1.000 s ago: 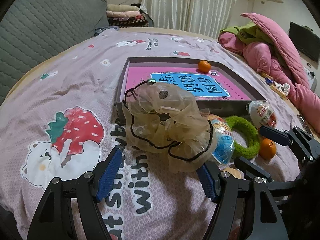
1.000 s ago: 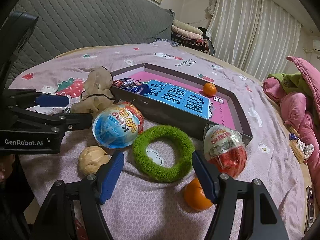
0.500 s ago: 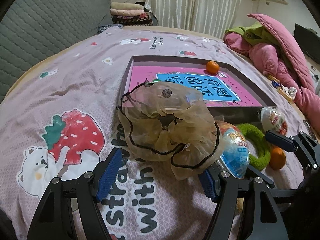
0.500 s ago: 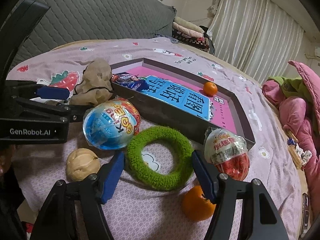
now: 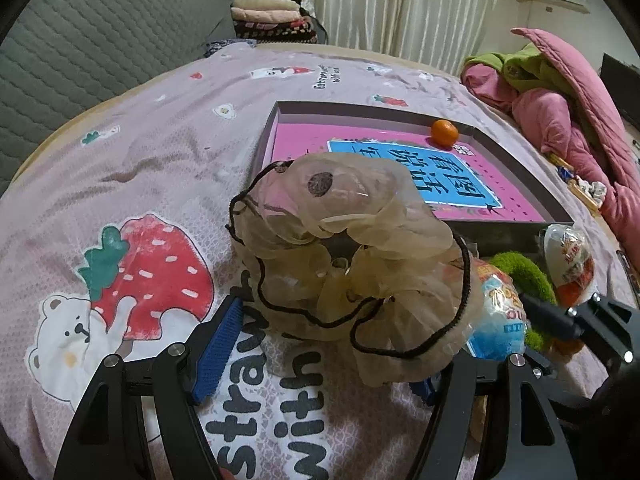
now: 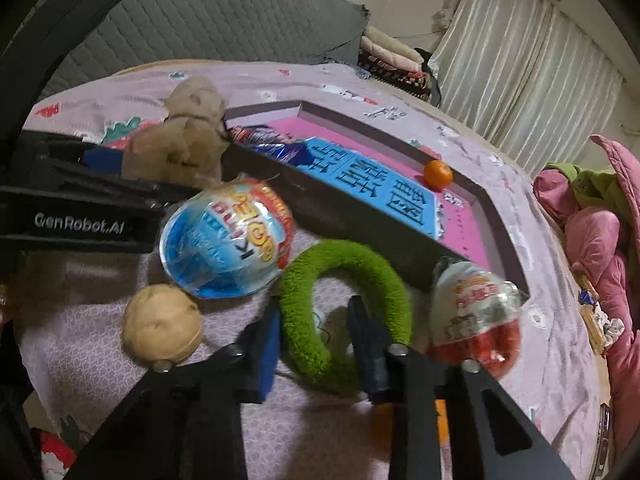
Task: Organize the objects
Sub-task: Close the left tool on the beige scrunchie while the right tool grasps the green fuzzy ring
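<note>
A beige sheer scrunchie (image 5: 344, 268) trimmed with black cord lies on the bedsheet, between the open fingers of my left gripper (image 5: 320, 356); it also shows in the right wrist view (image 6: 180, 140). My right gripper (image 6: 316, 344) has its jaws closed in around the near side of a green fuzzy ring (image 6: 340, 300). A blue toy egg (image 6: 228, 240), a red toy egg (image 6: 476, 316), and a walnut (image 6: 162, 322) lie around the ring. A dark tray (image 5: 516, 226) holds a pink and blue book (image 5: 420, 172) and a tangerine (image 5: 444, 132).
A pile of pink and green bedding (image 5: 560, 92) sits at the right. A grey quilted headboard (image 5: 80, 52) stands at the back left. Folded blankets (image 5: 268, 16) lie by the curtains. A snack wrapper (image 6: 268, 144) lies in the tray's near corner.
My right gripper has moved forward and its jaws have narrowed onto the green ring. My left gripper has moved closer, so the scrunchie now sits between its fingers.
</note>
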A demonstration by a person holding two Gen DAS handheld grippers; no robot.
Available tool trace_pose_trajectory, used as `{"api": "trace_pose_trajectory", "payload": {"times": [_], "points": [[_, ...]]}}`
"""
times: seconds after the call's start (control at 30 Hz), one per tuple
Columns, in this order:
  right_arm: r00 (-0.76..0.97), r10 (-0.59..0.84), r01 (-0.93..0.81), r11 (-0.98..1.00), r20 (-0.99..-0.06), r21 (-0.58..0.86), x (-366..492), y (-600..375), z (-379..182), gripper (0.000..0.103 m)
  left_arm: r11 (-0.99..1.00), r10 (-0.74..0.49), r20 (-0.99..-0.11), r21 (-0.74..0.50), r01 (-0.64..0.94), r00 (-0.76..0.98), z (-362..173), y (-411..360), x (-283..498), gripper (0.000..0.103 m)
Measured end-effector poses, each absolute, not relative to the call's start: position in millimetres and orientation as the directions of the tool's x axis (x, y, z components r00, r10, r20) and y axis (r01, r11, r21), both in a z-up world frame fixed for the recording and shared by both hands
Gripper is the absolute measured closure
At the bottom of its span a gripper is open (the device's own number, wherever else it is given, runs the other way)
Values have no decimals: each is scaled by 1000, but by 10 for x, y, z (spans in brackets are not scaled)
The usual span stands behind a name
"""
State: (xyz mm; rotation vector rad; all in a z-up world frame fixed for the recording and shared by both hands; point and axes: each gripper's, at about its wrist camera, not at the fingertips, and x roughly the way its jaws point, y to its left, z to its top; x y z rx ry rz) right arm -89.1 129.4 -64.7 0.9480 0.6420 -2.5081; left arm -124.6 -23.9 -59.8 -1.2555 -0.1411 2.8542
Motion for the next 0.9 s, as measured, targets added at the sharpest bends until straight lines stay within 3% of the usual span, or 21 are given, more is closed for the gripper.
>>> {"api": "trace_pose_trajectory", "payload": {"times": [0.27, 0.53, 0.7, 0.9], "points": [[-675, -247, 507, -840, -695, -194, -919, 1355, -582, 88, -994, 68, -728, -111, 20, -682, -595, -258, -1272, 30], [-668, -281, 516, -842, -689, -157, -898, 1379, -551, 89, -993, 89, -729, -117, -4, -679, -586, -218, -1283, 56], [-678, -293, 510, -848, -674, -144, -883, 1401, -516, 89, -991, 114, -726, -134, -24, -678, -558, -222, -1252, 78], [-698, -313, 499, -857, -644, -125, -874, 1442, -440, 89, -987, 140, -705, -155, -41, -695, -484, -261, -1184, 83]]}}
